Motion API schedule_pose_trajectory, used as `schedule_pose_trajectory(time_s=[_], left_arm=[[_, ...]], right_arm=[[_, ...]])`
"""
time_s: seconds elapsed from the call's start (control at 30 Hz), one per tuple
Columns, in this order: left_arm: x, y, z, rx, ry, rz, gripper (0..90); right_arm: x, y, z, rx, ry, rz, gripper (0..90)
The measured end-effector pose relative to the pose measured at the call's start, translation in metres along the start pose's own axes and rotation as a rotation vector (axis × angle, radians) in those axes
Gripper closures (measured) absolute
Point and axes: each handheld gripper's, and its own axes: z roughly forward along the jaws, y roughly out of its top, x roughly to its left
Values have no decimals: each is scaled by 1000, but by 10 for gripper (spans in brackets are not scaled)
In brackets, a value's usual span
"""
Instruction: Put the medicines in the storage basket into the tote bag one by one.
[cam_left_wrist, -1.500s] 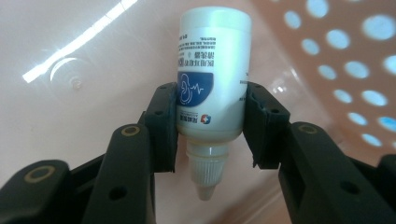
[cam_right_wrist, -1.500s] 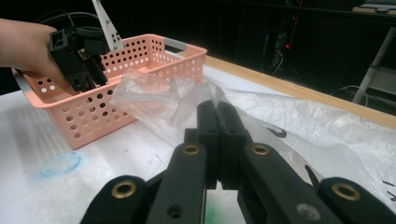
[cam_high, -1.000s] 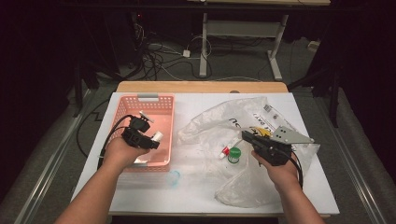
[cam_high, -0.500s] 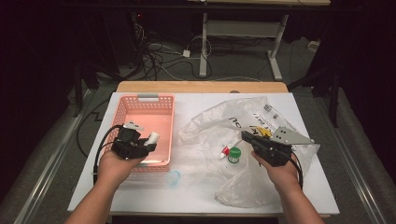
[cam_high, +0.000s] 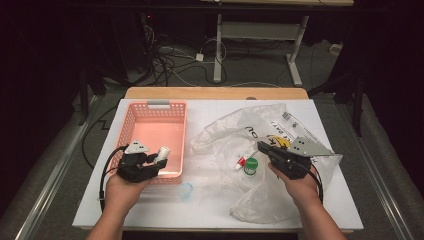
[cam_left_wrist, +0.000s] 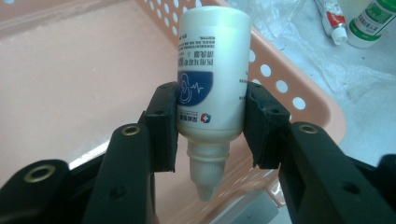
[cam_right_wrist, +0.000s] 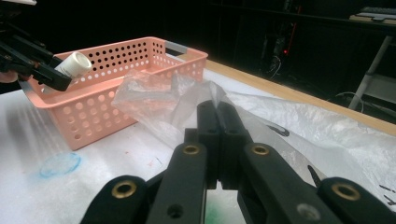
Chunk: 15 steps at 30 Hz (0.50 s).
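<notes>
My left gripper (cam_high: 159, 159) is shut on a small white dropper bottle (cam_left_wrist: 212, 70) with a blue label, nozzle pointing back toward the hand. It hangs over the near right corner of the pink basket (cam_high: 155, 106), whose floor is bare. To the right, my right gripper (cam_high: 262, 146) has its jaws together at the edge of a clear plastic bag (cam_high: 250, 125), and film bunches up at its tips (cam_right_wrist: 217, 112). A white tube with a red cap (cam_high: 240, 162) and a green-capped bottle (cam_high: 251, 166) lie at the bag's mouth.
A clear bluish round cap (cam_high: 186, 190) lies on the white table top just in front of the basket. Something yellow (cam_high: 277, 141) sits inside the bag. Beyond the table's wooden far edge are cables and desk legs on a dark floor.
My left hand has carried the bottle from over the basket's middle toward its near edge. The right hand and the bag have stayed put.
</notes>
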Motion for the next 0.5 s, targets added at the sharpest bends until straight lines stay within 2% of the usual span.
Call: schedule_pose_trajectory(time_s=[0.07, 0.3, 0.43, 0.5], left_arm=[[1, -3, -1, -31, -9, -14, 575], [2, -3, -1, -64, -15, -13, 575], [-2, -2, -3, -98, -46, -18, 576], [-6, 0, -5, -114, -48, -14, 576]], right_arm=[[0, 0, 0, -1, -2, 0, 900], [1, 1, 0, -2, -1, -5, 900], [0, 2, -3, -13, -4, -3, 900], [-1, 2, -4, -12, -1, -1, 900]])
